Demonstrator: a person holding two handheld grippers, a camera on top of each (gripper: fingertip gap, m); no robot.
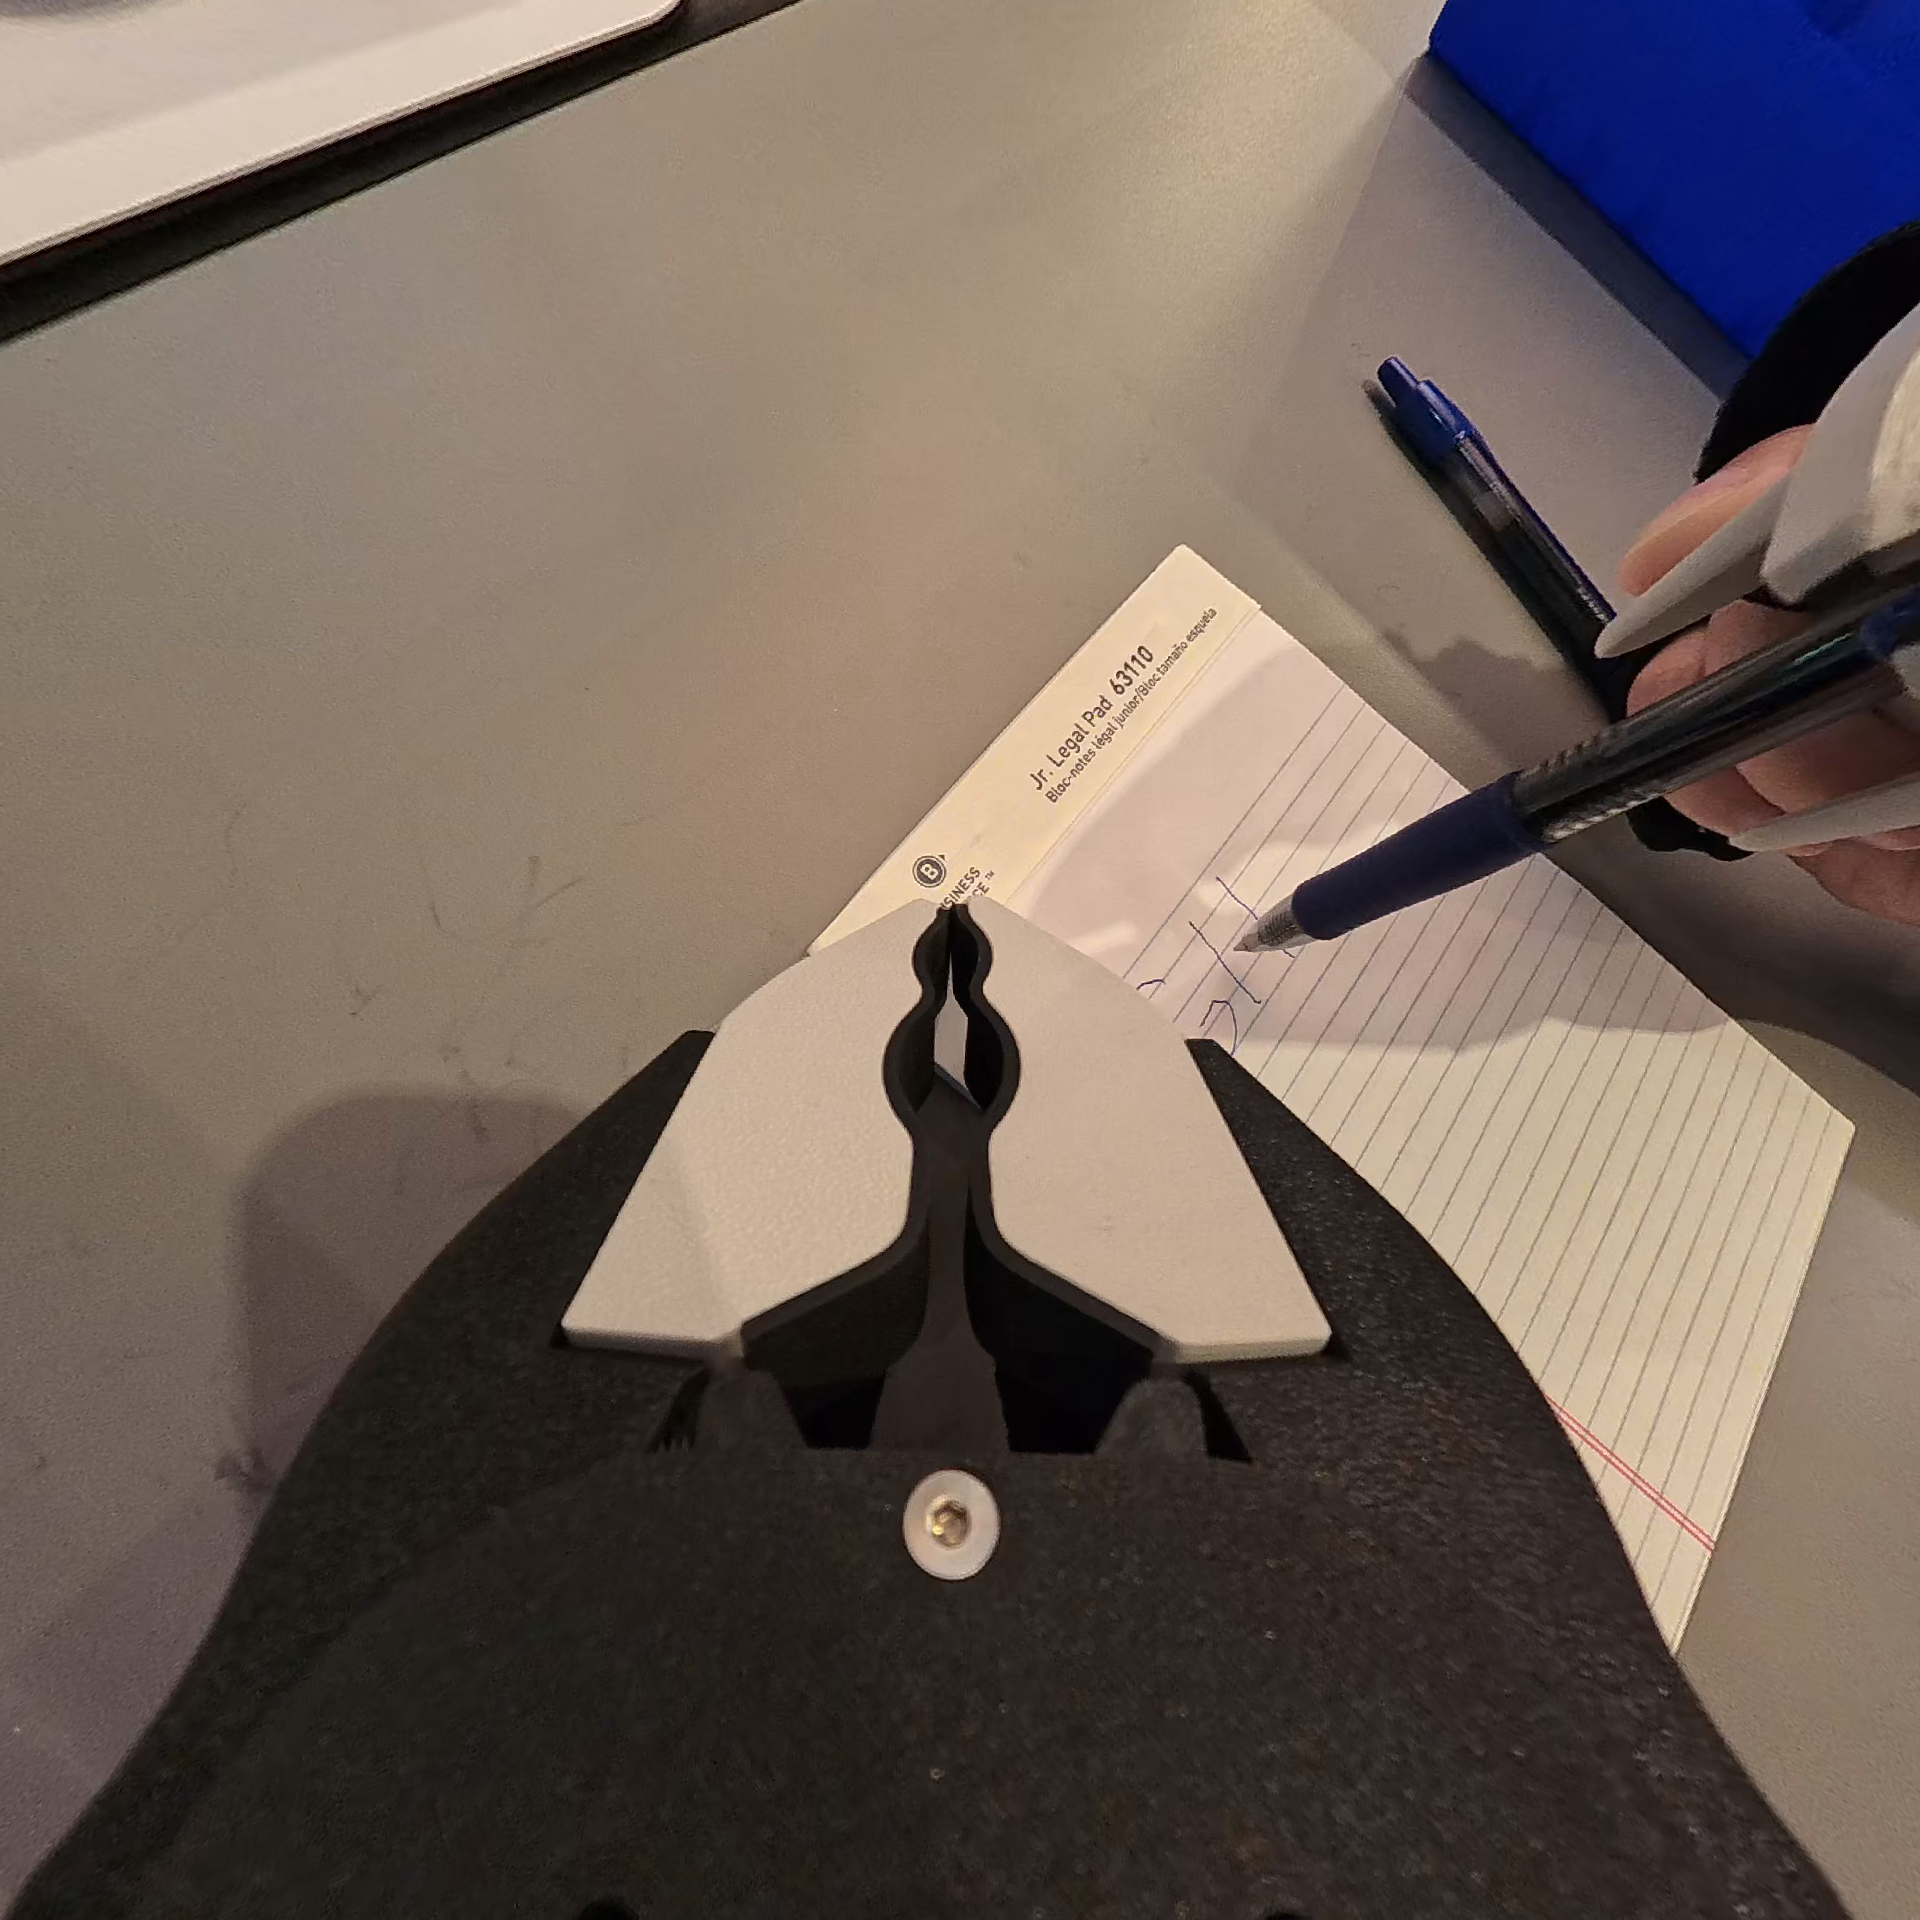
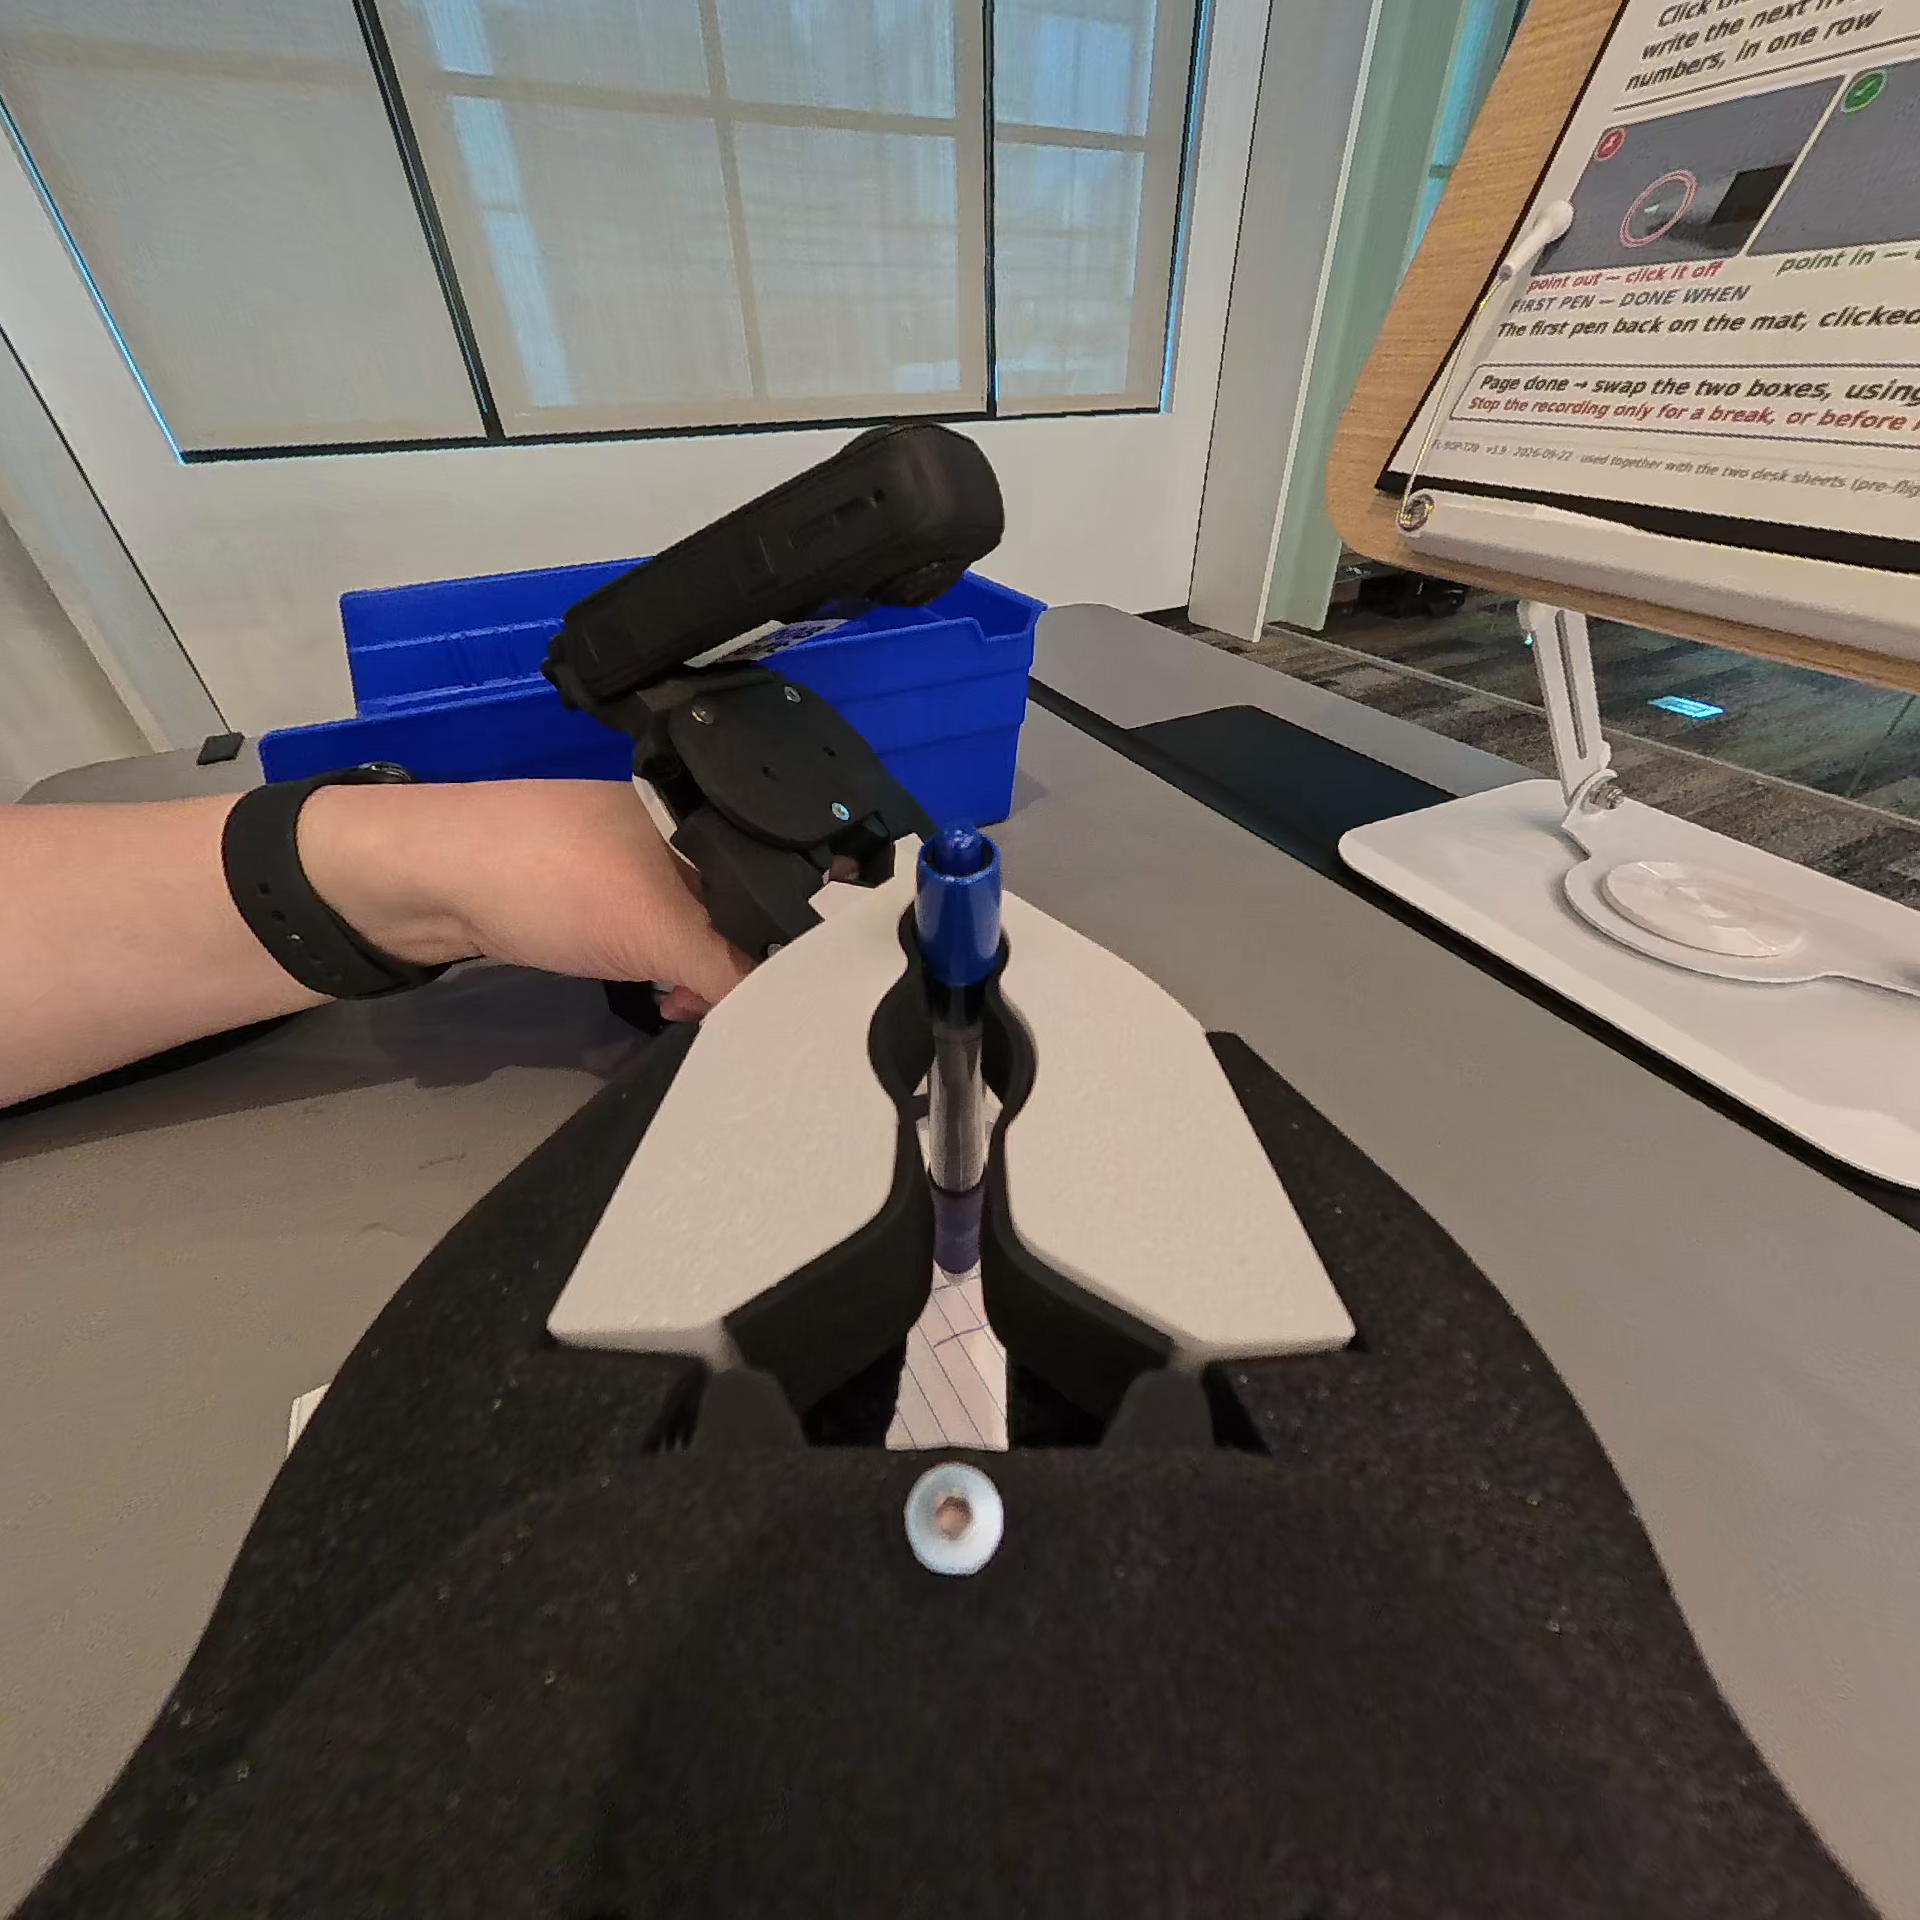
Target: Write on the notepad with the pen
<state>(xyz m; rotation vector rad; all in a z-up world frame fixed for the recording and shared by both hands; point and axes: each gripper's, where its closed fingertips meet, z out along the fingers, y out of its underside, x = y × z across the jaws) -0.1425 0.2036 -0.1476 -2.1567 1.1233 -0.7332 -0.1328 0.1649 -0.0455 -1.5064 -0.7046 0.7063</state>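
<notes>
- Where the pen (image 1: 1475, 847) meets the notepad (image 1: 1507, 1143), its tip rests on or just above the lined white page, beside a few blue ink strokes near the top of the sheet; actual contact cannot be confirmed.
- The pen has a dark blue grip, a clear dark barrel and a blue clicker cap; in the right wrist view it (image 2: 956, 997) runs along the slot between the two white fingers, cap end pointing away from the camera.
- The right gripper (image 2: 954, 914) has its jaws clenched on the pen barrel; in the left wrist view it enters from the right edge together with the person's fingers (image 1: 1704, 520).
- The notepad lies flat and askew on the grey surface (image 1: 623, 623), its cream header strip toward the far side and a red margin line near its lower corner.
- The left gripper (image 1: 954, 914) has its jaws pressed together with nothing between them; the tips sit over the notepad's header corner, though contact with it cannot be determined.
- A second blue pen (image 1: 1455, 457) lies on the surface beyond the notepad, apart from it.
- A blue bin (image 2: 727, 686) stands at the far side of the surface.
- A white stand (image 2: 1621, 935) carrying a wooden board with a printed sheet (image 2: 1714, 260) stands at the right.
- The person's left hand (image 2: 520, 883) wears a black wristband (image 2: 281, 883).
</notes>
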